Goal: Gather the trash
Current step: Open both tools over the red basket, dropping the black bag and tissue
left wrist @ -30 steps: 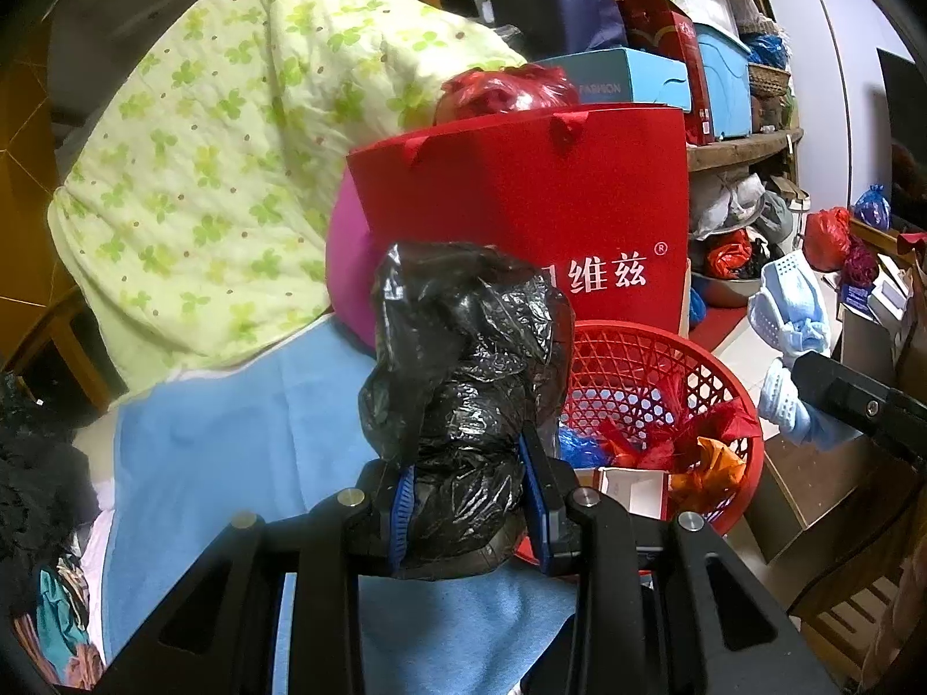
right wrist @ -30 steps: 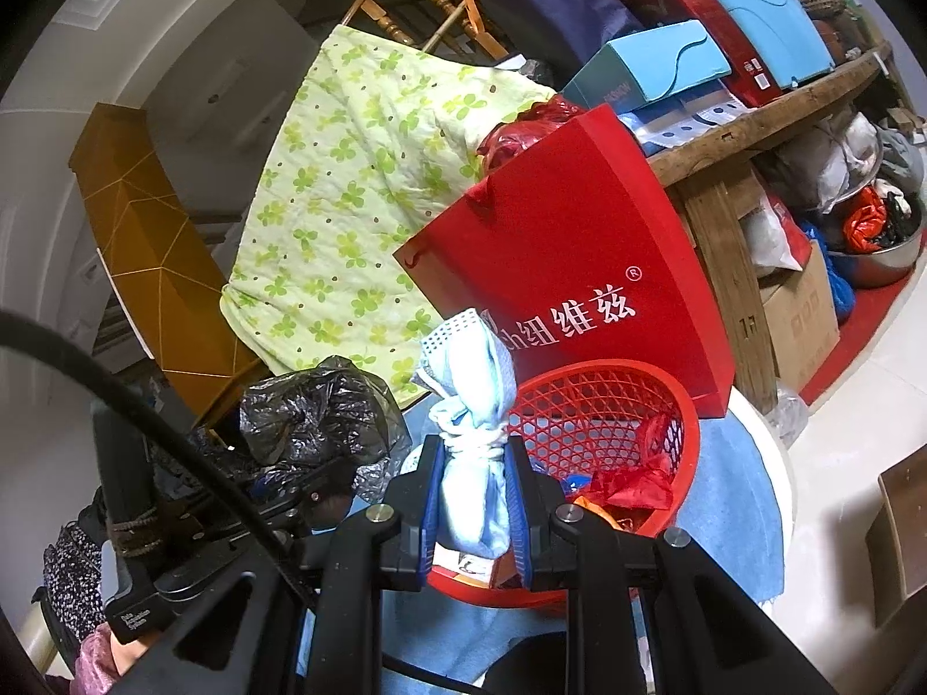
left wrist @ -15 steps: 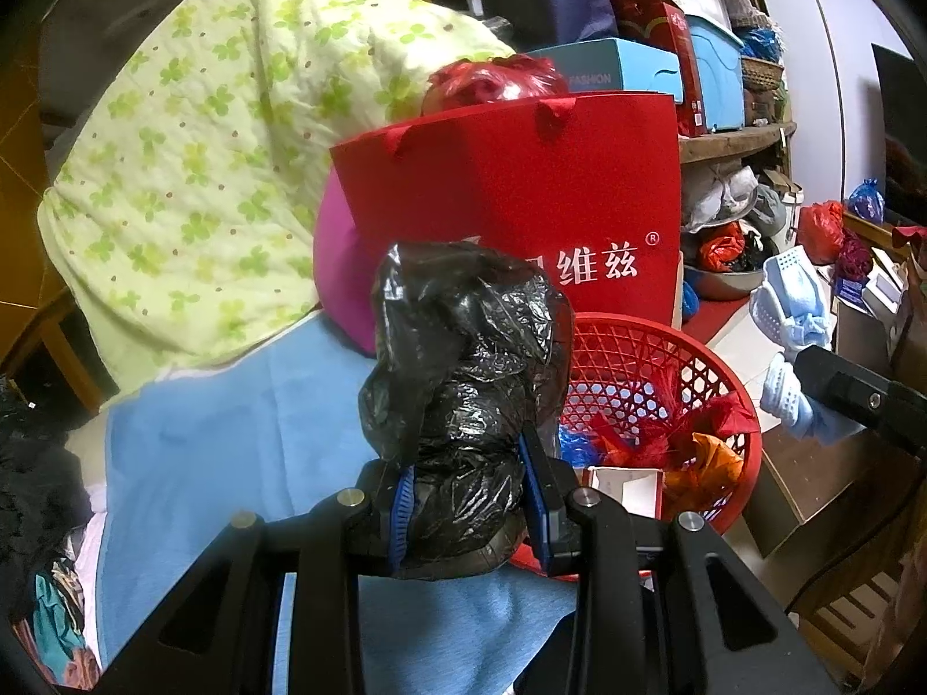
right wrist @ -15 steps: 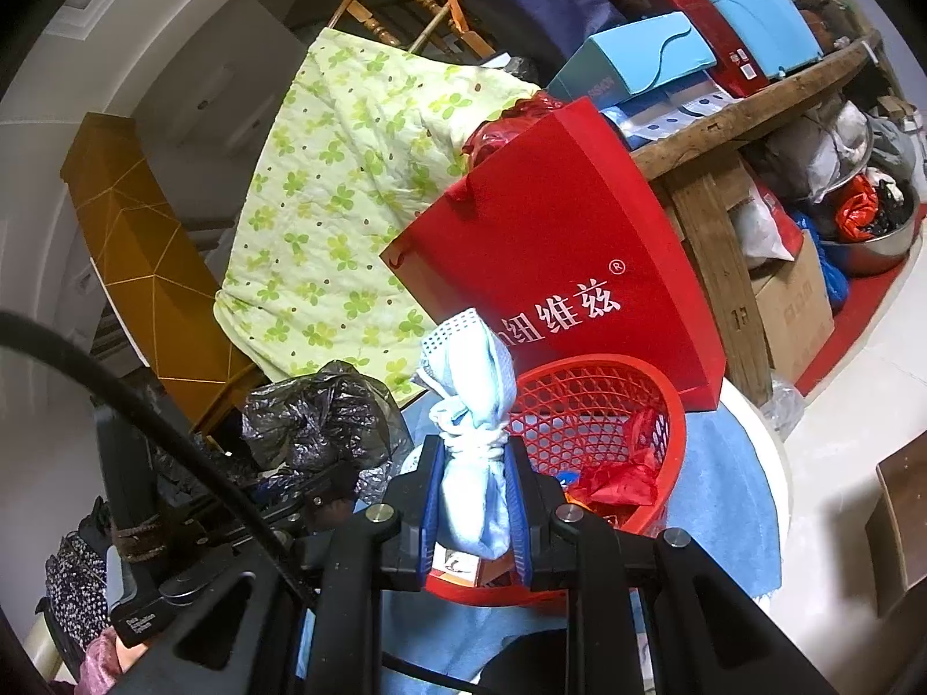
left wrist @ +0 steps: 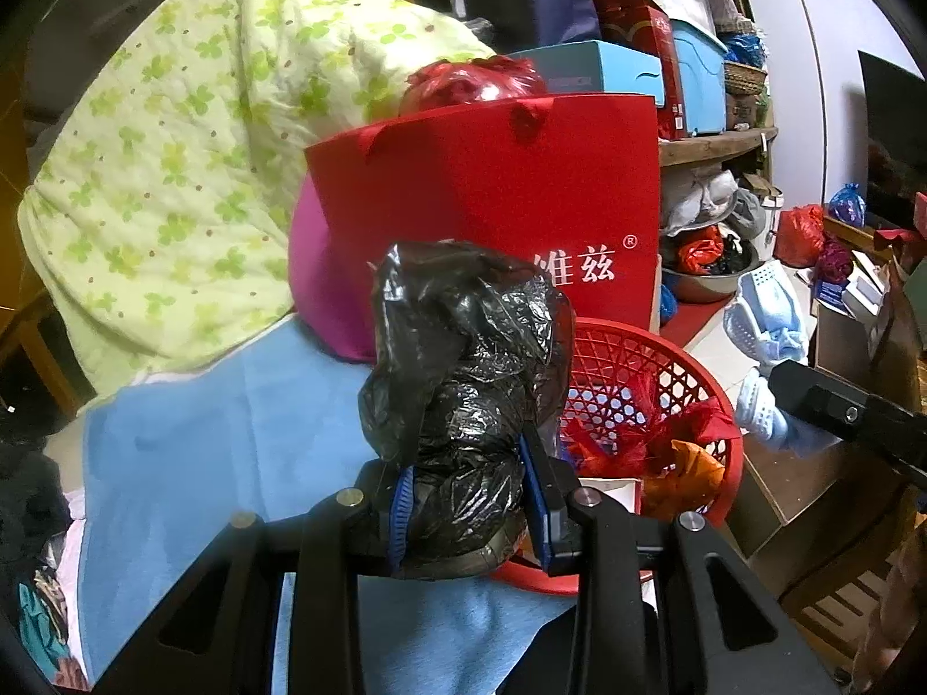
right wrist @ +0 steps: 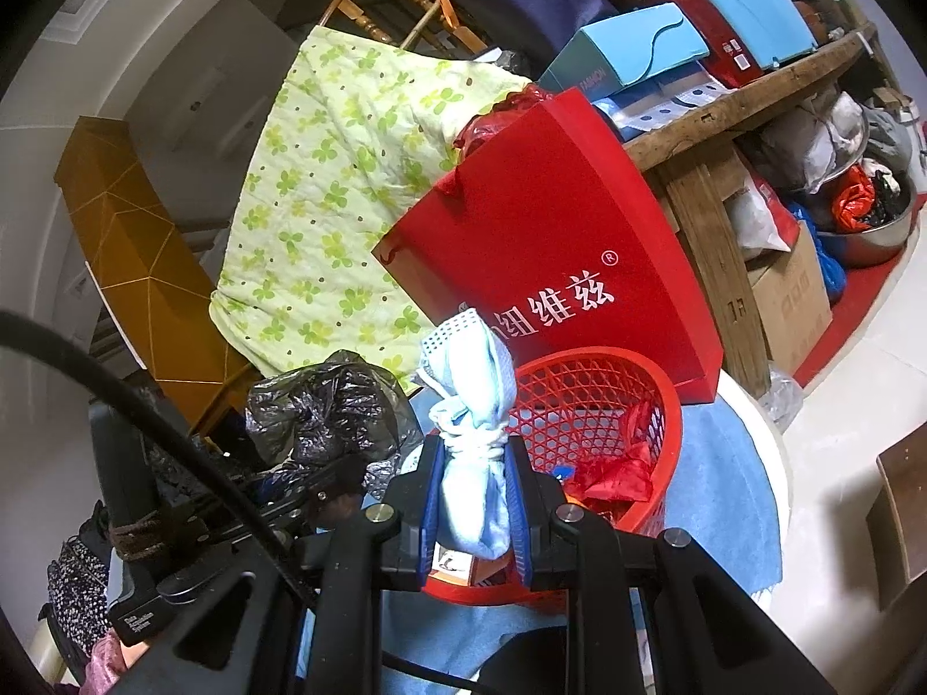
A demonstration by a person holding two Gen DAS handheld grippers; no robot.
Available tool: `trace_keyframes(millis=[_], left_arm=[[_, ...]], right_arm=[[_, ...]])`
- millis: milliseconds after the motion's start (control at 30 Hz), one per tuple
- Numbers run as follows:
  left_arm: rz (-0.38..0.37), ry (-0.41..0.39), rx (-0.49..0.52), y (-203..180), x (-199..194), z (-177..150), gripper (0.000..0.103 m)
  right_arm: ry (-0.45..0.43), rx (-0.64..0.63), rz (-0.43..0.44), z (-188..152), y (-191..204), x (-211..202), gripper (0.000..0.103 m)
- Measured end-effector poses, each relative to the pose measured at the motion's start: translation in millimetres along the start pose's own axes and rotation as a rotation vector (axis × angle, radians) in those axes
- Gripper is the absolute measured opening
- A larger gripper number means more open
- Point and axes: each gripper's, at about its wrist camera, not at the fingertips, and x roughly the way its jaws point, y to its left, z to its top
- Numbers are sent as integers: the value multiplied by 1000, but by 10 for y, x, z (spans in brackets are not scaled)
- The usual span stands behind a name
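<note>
The left tongs (left wrist: pixel 470 498) are clenched on one crumpled black plastic bag (left wrist: pixel 463 370), which bulges up above the blue-padded fingers (left wrist: pixel 536 501) and stands in front of the near-left rim of the single red mesh basket (left wrist: pixel 718 399). The right tongs (right wrist: pixel 472 498) grip one bundle of pale blue cloth (right wrist: pixel 472 423), knotted at the waist where the pads pinch it, with a white perforated corner sticking up at its top. From the right wrist view this bundle sits just at the left rim of the red mesh basket (right wrist: pixel 666 405), and the black plastic bag (right wrist: pixel 330 405) shows beside it to the left, held by the other tool.

Inside the basket lie crumpled red wrappers (left wrist: pixel 649 428), one orange scrap (left wrist: pixel 689 469) and a small white carton (left wrist: pixel 608 489) near the front wall. The basket rests on a blue towel (left wrist: pixel 220 440) spread over the round white bench (right wrist: pixel 776 463). Directly behind the basket stands one red paper gift bag (right wrist: pixel 550 255) printed with white Chinese characters, and behind that hangs one green-flowered quilt (right wrist: pixel 336 197). A wooden shelf (right wrist: pixel 747 98) to the right carries two light-blue boxes and a dark red carton; the smaller clutter below it is too jumbled to count.
</note>
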Motion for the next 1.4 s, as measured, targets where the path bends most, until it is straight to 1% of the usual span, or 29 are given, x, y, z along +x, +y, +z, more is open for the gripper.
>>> trace_keyframes(millis=[233, 400, 500, 533, 567, 633, 733, 933, 1000, 1033, 1067, 1200, 1267, 1300, 1400], left_arm=[[-53, 8, -9, -6, 97, -2, 37], [-108, 13, -15, 18, 177, -7, 38], [-132, 15, -35, 91, 208, -4, 46], [-142, 11, -47, 123, 207, -2, 51], [-152, 4, -58, 160, 199, -3, 58], [-162, -12, -66, 211, 174, -8, 64], [-158, -33, -55, 238, 137, -15, 66], [-143, -33, -60, 331, 90, -79, 68], [-136, -30, -61, 365, 63, -114, 70], [-133, -29, -61, 374, 54, -127, 71], [-123, -28, -60, 388, 33, -143, 71], [-100, -20, -58, 419, -41, -176, 74], [-70, -20, -49, 411, -110, -175, 81], [-53, -23, -44, 403, -146, -173, 82], [-18, -42, -27, 408, -271, -168, 83]], right_arm=[[8, 11, -7, -10, 1, 44, 24], [11, 25, -11, -1, -26, 88, 25], [14, 37, -10, -3, -51, 112, 25], [16, 44, -6, -6, -57, 119, 25], [18, 53, 2, -2, -67, 135, 25], [20, 65, 8, -4, -83, 159, 25], [34, 86, 21, -15, -90, 230, 26], [58, 110, 43, -50, -70, 321, 37], [54, 115, 46, -55, -55, 309, 47], [43, 118, 44, -52, -43, 293, 65], [25, 113, 39, -47, -24, 268, 67], [-2, 81, 29, -10, 61, 202, 67], [-5, 55, 18, 10, 126, 179, 67], [-7, 37, 5, 16, 172, 162, 67], [-10, -5, -28, 32, 294, 108, 67]])
